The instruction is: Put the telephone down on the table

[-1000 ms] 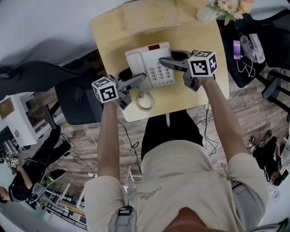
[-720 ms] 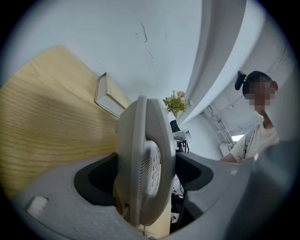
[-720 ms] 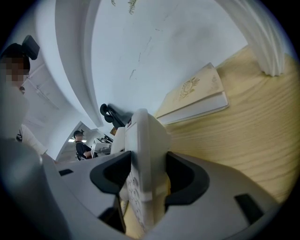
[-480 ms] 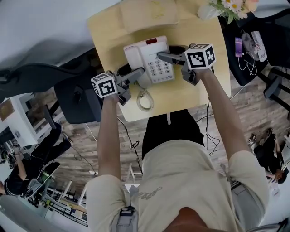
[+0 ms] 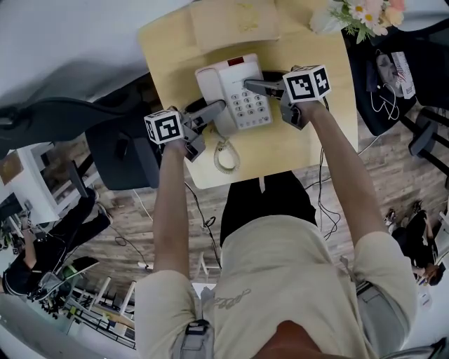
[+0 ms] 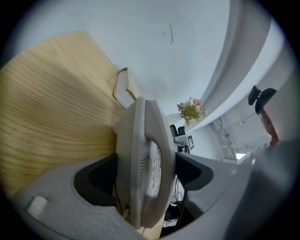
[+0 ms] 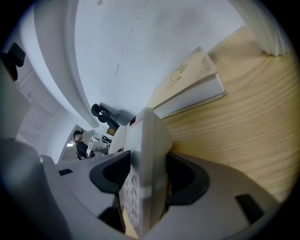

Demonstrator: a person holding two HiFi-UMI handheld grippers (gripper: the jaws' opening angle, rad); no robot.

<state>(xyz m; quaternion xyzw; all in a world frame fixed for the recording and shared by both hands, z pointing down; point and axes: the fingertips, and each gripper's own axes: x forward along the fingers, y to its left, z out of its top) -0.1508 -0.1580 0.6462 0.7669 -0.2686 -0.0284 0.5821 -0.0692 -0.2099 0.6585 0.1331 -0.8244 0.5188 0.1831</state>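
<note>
A white desk telephone with a keypad and a red display is over the light wooden table, its coiled cord lying toward the near edge. My left gripper is shut on the phone's left side, my right gripper on its right side. In the left gripper view the telephone stands edge-on, pinched between both jaws. The right gripper view shows the telephone clamped the same way. Whether its base touches the table is unclear.
A closed tan book lies at the table's far edge, also seen as the book beyond the phone. A flower bunch stands at the far right corner. Dark chairs flank the table on the left and right.
Both grippers have carried the telephone slightly farther from the near edge and a little to the right. Both grips are unchanged.
</note>
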